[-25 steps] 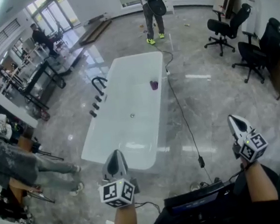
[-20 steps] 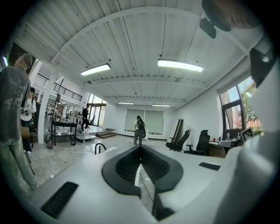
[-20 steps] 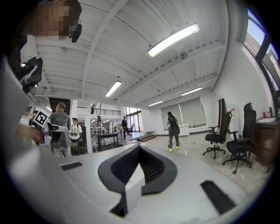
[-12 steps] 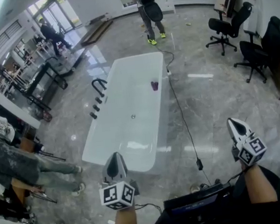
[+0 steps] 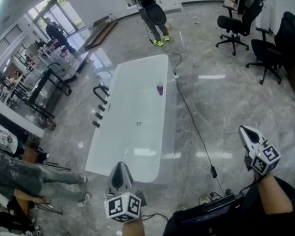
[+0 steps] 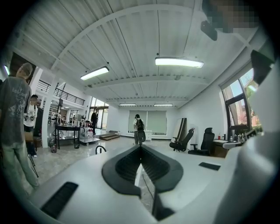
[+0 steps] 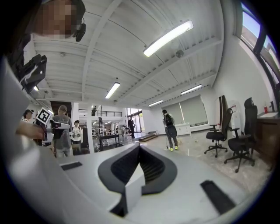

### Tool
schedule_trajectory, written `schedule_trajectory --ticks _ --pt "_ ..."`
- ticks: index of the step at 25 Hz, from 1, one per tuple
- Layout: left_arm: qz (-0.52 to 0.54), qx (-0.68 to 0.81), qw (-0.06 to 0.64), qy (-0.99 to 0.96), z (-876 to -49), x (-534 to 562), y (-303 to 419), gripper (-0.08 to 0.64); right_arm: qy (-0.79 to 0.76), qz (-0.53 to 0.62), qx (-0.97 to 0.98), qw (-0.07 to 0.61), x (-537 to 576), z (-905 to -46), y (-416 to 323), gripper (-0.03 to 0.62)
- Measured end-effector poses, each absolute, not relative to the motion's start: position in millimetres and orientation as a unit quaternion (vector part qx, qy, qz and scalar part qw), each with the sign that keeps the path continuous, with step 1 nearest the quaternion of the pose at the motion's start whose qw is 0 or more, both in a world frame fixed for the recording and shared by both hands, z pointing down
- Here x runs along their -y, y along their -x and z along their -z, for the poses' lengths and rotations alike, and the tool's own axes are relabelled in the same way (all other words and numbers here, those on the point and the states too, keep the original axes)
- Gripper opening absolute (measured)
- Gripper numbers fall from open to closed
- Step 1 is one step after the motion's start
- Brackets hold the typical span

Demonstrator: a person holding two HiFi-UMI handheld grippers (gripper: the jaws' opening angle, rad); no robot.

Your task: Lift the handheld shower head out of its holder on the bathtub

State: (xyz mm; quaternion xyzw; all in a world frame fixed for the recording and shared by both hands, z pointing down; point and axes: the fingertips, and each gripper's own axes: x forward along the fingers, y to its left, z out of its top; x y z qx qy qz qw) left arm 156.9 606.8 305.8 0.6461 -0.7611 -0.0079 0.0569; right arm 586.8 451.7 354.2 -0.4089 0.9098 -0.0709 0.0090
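The white bathtub (image 5: 161, 124) stands lengthwise on the marble floor ahead of me. On its left rim are a black arched faucet (image 5: 100, 90) and a row of small black fittings (image 5: 99, 114). The handheld shower head is too small to pick out among them. My left gripper (image 5: 121, 165) is shut and empty, just short of the tub's near end, and points level at it. My right gripper (image 5: 243, 129) hangs over the floor to the right of the tub, also shut and empty. In the left gripper view, the faucet (image 6: 100, 149) shows left of the left gripper (image 6: 140, 147). The right gripper (image 7: 139, 145) faces the open room.
A purple object (image 5: 160, 90) lies inside the tub. A black cable (image 5: 192, 123) runs along the floor on the tub's right. Office chairs (image 5: 237, 24) stand at the far right. One person (image 5: 149, 10) stands beyond the tub, another (image 5: 17, 175) at left near metal tables (image 5: 44, 84).
Both grippers, still shut, have come a little closer to the tub's near end, the right one slightly lower. The people in the background have shifted.
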Motion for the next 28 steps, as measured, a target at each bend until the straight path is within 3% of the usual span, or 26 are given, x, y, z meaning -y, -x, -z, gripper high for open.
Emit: schedule_trajectory --ticks 15,28 --pt "0.012 0.759 0.045 -0.649 -297.5 -576.7 -161.4 0.009 0.410 0.075 -0.909 -0.001 -434.3 -364.7 -602.9 0.003" --pt "0.016 0.743 0.070 -0.665 -327.6 -501.8 -115.1 0.009 0.429 0.058 -0.901 -0.026 -382.6 -367.8 -562.9 0.003"
